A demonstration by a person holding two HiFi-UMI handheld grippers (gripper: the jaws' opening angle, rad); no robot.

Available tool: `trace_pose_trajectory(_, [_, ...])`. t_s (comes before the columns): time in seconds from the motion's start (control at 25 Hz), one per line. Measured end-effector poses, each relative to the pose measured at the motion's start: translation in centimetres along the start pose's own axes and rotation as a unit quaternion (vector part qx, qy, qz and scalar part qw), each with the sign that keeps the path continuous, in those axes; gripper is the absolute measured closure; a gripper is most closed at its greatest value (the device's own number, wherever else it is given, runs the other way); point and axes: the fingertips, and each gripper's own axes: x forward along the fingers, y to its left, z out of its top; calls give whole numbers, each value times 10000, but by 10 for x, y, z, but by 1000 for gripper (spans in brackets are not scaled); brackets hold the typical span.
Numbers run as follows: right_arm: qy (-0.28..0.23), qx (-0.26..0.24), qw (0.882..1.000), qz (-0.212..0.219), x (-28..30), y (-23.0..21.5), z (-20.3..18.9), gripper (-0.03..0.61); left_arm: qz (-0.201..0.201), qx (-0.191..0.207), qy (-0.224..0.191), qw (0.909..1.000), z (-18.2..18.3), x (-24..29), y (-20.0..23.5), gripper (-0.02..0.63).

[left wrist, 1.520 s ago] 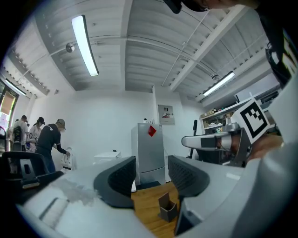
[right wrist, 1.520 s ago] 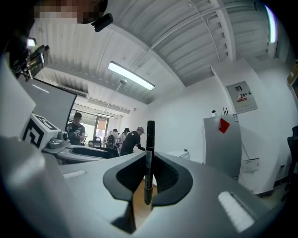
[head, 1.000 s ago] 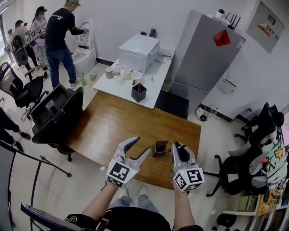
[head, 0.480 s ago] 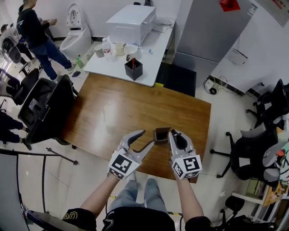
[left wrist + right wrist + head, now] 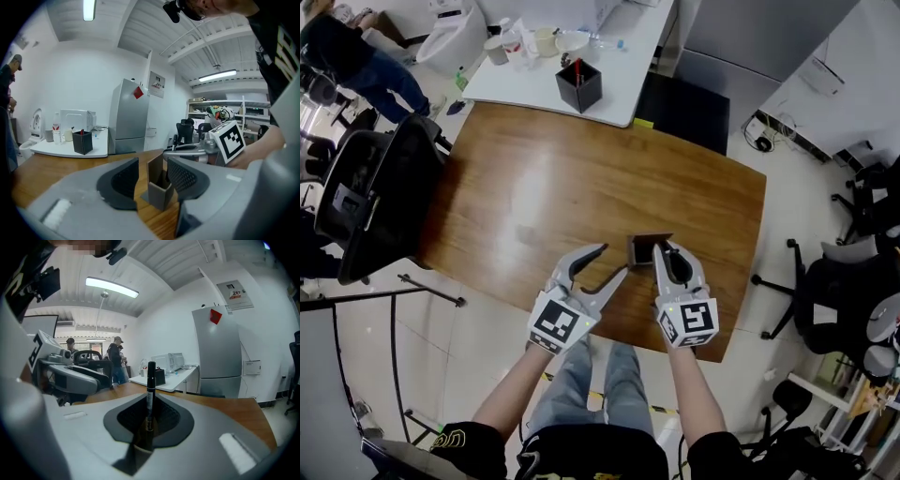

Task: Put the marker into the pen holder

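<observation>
A small brown cardboard pen holder (image 5: 643,250) stands on the wooden table (image 5: 544,187) near its front edge. My right gripper (image 5: 664,251) is shut on a black marker (image 5: 151,390). It holds the marker upright right over the holder (image 5: 143,437), and the marker's lower end is hidden between the pads. My left gripper (image 5: 616,261) reaches in from the left. Its narrowed jaws close round the near corner of the holder (image 5: 161,187). The marker (image 5: 174,140) also shows in the left gripper view, behind the holder.
A white table (image 5: 520,84) behind the wooden one carries a black pen pot (image 5: 579,86) and cups. A black office chair (image 5: 366,197) stands at the left and more chairs (image 5: 862,281) at the right. A grey cabinet (image 5: 126,117) and a person (image 5: 347,47) are farther off.
The head camera has tipped down, so the wooden table now fills more of the view. Both grippers have stayed at the holder, the right one still gripping the marker.
</observation>
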Motion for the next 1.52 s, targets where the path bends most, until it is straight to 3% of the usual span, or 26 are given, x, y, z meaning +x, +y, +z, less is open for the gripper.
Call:
trace_pose_trajectory(0.24, [143, -62, 9998, -150, 8, -3, -28, 540, 57, -123, 59, 9999, -17, 6, 0, 425])
trace_pose_trajectory(0.44, [704, 131, 9972, -191, 13, -2, -58, 540, 53, -195, 93, 9998, -26, 8, -1, 425])
trace_pose_trajectory(0.76, [1089, 207, 9932, -362, 18, -2, -70, 538, -2, -196, 80, 9998, -26, 6, -4, 426])
trace_pose_trajectory(0.88, [1141, 369, 9923, -325, 17, 1, -67, 472, 33, -202, 53, 9998, -22, 2, -1, 426])
trace_pose_trajectory(1.08, [811, 334, 9954, -389, 4, 6, -27, 449, 135, -163, -125, 9997, 0, -11, 4, 426])
trace_pose_trajectory(1.36, [-38, 172, 9988, -456, -27, 25, 72, 448, 429, 28, -551, 9976, 59, -51, 13, 426])
trace_pose_trajectory(1.52, [-546, 57, 9974, -472, -49, 49, 129, 434, 801, 112, -1015, 9915, 103, -89, 18, 426])
